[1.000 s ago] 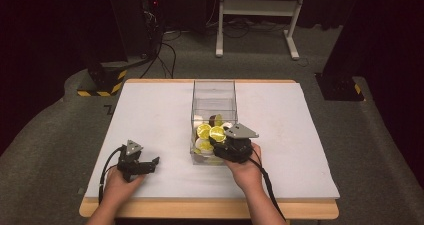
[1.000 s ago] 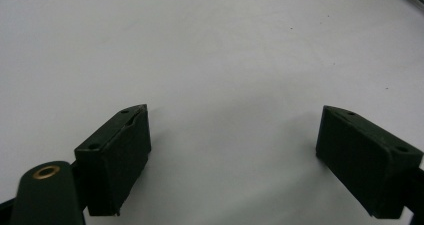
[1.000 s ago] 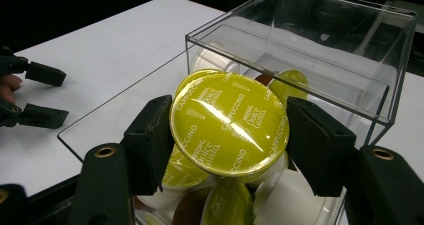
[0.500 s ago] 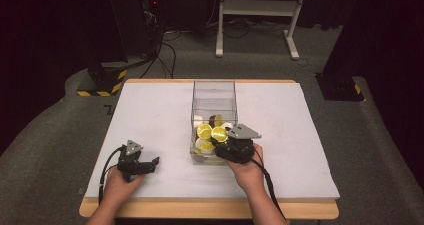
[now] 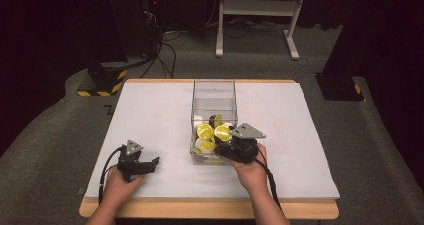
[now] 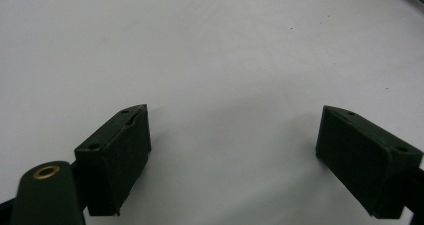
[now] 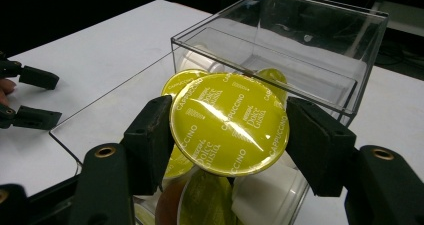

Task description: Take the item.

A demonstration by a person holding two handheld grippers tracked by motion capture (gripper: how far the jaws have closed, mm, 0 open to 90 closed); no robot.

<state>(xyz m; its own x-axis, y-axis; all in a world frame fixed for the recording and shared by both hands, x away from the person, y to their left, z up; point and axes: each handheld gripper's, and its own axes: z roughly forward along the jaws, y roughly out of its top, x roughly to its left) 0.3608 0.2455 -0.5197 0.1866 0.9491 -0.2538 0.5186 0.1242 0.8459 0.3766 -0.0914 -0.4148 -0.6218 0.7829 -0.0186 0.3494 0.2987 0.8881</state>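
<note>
A clear plastic box stands in the middle of the white table, holding several coffee capsules with yellow lids. My right gripper is over the box's near end, shut on a yellow-lidded capsule whose lid faces the camera. Both pads press on the capsule's rim. More capsules lie below it in the box. My left gripper rests open on the table at the near left, its jaws wide apart over bare white surface.
The box's far half holds few capsules. My left gripper appears far off in the right gripper view. Dark floor, cables and a white frame lie beyond the table's far edge.
The right gripper and its capsule have shifted very slightly to the right over the box. The left gripper has stayed put.
</note>
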